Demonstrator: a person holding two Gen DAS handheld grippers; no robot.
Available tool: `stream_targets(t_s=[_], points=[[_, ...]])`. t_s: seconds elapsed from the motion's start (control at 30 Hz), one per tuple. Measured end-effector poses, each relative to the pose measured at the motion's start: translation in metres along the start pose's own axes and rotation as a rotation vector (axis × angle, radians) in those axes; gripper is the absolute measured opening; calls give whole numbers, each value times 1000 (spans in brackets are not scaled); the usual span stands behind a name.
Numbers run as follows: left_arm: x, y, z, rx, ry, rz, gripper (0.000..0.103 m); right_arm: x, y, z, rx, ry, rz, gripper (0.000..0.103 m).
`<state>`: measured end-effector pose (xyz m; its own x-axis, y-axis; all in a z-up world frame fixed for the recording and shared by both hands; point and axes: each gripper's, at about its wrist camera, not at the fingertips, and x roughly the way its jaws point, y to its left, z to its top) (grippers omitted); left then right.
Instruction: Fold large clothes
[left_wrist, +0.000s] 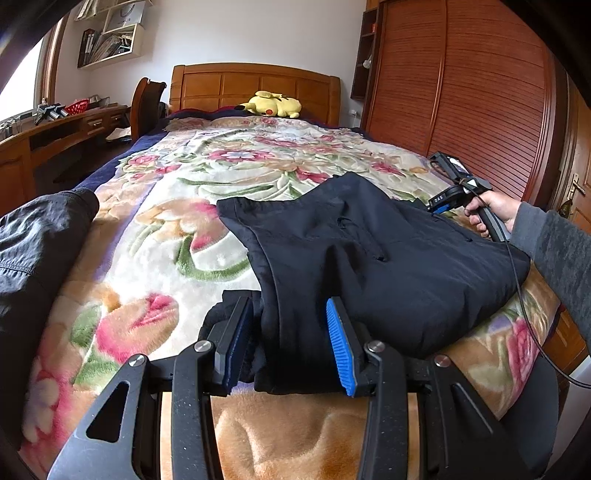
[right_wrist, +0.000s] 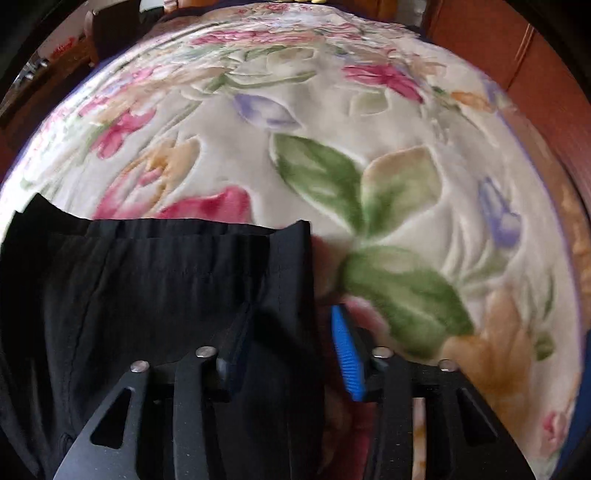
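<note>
A large black garment (left_wrist: 369, 258) lies folded over on the floral blanket (left_wrist: 166, 221) of a bed. My left gripper (left_wrist: 290, 345) is open, its blue-padded fingers (left_wrist: 340, 343) either side of the garment's near edge, with cloth between them. My right gripper (left_wrist: 439, 201) shows in the left wrist view at the garment's far right corner. In the right wrist view my right gripper (right_wrist: 291, 350) is open over the garment (right_wrist: 147, 295), straddling its right edge, with the elastic waistband ahead; that view is blurred.
A second dark garment (left_wrist: 37, 240) lies at the bed's left edge. A yellow plush toy (left_wrist: 271, 104) sits by the wooden headboard (left_wrist: 255, 85). A desk (left_wrist: 55, 133) stands left and a wooden wardrobe (left_wrist: 461, 92) right. A cable trails from the right gripper.
</note>
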<state>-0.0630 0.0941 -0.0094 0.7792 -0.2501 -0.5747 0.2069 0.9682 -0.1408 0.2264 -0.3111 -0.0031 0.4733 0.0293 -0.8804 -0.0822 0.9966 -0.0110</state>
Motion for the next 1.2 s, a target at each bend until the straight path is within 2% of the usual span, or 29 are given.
stream_targets(t_s=[0.03, 0.1, 0.17, 0.23, 0.3, 0.43, 0.47, 0.53, 0.57, 0.6, 0.8, 0.9, 1.03, 1.13, 1.2], points=[[0, 0, 0, 0, 1, 1, 42, -1, 2, 0, -27, -5, 3, 9], [1, 0, -1, 0, 3, 2, 42, -6, 7, -2, -98, -33, -30, 3], [2, 0, -2, 4, 6, 8, 42, -18, 6, 1, -102, -90, -103, 2], [2, -1, -3, 6, 8, 11, 42, -26, -11, 5, -5, -119, -173, 2], [2, -2, -3, 10, 10, 15, 42, -28, -18, 4, 24, -129, -173, 2], [-2, -3, -5, 12, 14, 24, 42, -37, -10, -6, -18, -146, -176, 2], [-5, -3, -5, 9, 13, 28, 42, -44, -11, -7, -6, -160, -160, 7], [-10, -4, -6, 8, 8, 31, 42, -61, -11, -11, 4, -189, -153, 27], [-13, -6, -6, 8, 4, 29, 42, -74, -10, -16, -6, -217, -147, 40], [-16, -7, -7, 11, 2, 27, 42, -86, -7, -24, -22, -244, -131, 45], [-27, -11, -13, 21, 1, 27, 42, -143, 31, -112, -138, -353, -74, 47], [-25, -11, -16, 16, 13, 33, 42, -155, 57, -158, -203, -390, -20, 47], [-23, -12, -18, 23, 17, 51, 42, -161, 87, -208, -236, -416, 94, 48], [-22, -11, -19, 13, 18, 52, 42, -155, 96, -229, -239, -406, 158, 60], [-22, -11, -20, 5, 21, 51, 42, -147, 100, -239, -245, -395, 176, 62]])
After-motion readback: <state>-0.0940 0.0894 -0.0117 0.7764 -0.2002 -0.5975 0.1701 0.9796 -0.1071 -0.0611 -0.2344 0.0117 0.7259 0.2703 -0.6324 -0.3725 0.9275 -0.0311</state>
